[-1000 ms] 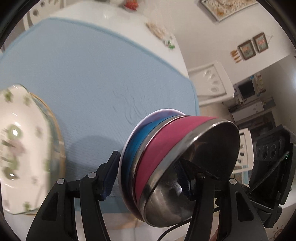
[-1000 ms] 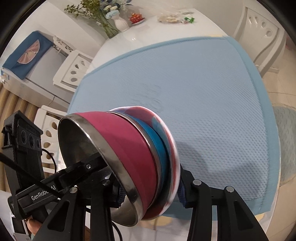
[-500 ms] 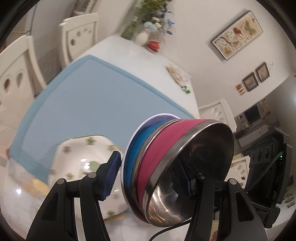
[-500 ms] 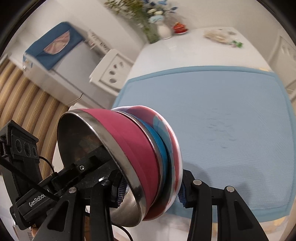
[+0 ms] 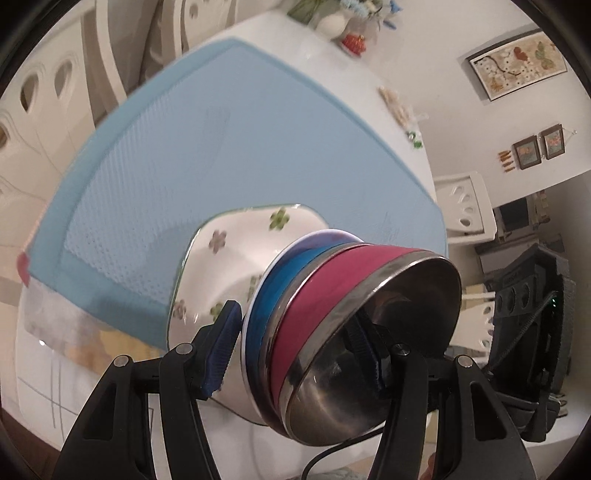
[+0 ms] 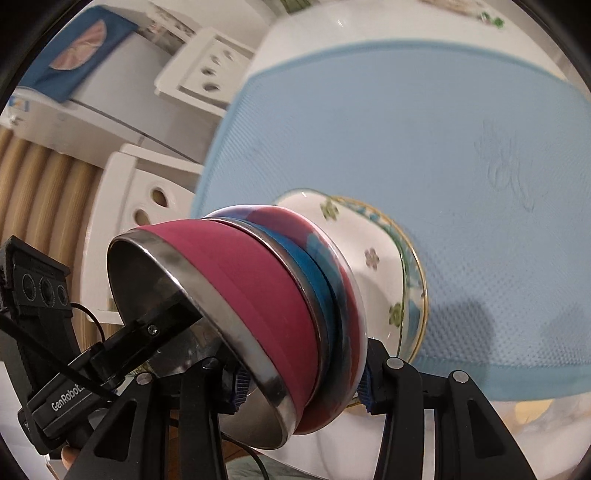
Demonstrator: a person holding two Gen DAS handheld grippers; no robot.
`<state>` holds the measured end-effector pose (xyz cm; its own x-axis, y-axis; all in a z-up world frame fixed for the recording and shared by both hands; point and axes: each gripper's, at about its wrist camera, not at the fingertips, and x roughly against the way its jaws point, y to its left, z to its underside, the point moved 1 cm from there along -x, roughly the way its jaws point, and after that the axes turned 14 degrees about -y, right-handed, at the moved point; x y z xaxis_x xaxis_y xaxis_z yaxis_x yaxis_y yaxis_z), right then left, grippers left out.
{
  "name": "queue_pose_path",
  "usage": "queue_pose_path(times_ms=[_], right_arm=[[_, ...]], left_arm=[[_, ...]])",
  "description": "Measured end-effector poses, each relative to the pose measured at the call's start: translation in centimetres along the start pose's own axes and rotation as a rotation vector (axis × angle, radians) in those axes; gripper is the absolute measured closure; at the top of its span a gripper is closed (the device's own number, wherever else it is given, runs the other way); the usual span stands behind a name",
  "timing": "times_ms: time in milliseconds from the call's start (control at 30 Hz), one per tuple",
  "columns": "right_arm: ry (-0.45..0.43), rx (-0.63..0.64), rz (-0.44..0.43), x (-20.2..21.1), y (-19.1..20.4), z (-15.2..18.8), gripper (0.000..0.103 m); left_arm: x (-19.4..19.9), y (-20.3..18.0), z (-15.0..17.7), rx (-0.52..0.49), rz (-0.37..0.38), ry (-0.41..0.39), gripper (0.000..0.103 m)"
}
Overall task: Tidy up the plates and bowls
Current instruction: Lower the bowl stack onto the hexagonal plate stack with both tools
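Observation:
Both grippers hold one nested stack of bowls, tipped on its side: a pink steel bowl (image 5: 314, 317) innermost, a blue steel bowl (image 5: 269, 295) and an outer white-rimmed bowl. My left gripper (image 5: 295, 354) is shut on the stack's wall. My right gripper (image 6: 303, 380) is shut on the same stack, where the pink bowl (image 6: 258, 288) shows. Right behind the stack a white flowered dish (image 5: 236, 266) sits on the blue mat's near corner; it also shows in the right wrist view (image 6: 369, 251). Whether the stack touches it is unclear.
The blue mat (image 5: 258, 147) covers a white table (image 5: 295, 37). A flower vase (image 5: 332, 22) and a small red item stand at the far end. White chairs (image 6: 199, 66) stand around the table.
Both grippers have carried the bowl stack toward the flowered dish; the dish now lies directly behind the stack. The grip on the stack is unchanged.

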<state>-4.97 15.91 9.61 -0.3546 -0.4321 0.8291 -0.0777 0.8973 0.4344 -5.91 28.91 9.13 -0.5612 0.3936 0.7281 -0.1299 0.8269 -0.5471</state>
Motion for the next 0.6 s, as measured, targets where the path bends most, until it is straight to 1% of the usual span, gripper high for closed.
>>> queue_pose_path(times_ms=[233, 367, 467, 600], right_arm=[[0.009, -0.048, 0.062, -1.3, -1.0, -0.1, 0.058], [0.006, -0.074, 0.071, -1.5, -1.3, -1.0, 0.059], [-0.011, -0.101, 0.059, -0.8, -1.8, -1.6, 0.059], [-0.058, -0.09, 0.059, 0.8, -2.0, -2.0, 0.059]], left_arm=[[-1.0, 0.4, 0.2, -0.02, 0.038, 0.044, 0.048], [-1.3, 0.8, -0.5, 0.017, 0.069, 0.055, 0.048], [-0.4, 1.3, -1.2, 0.033, 0.099, 0.032, 0.048], [0.5, 0.9, -2.4, 0.005, 0.111, -0.021, 0.046]])
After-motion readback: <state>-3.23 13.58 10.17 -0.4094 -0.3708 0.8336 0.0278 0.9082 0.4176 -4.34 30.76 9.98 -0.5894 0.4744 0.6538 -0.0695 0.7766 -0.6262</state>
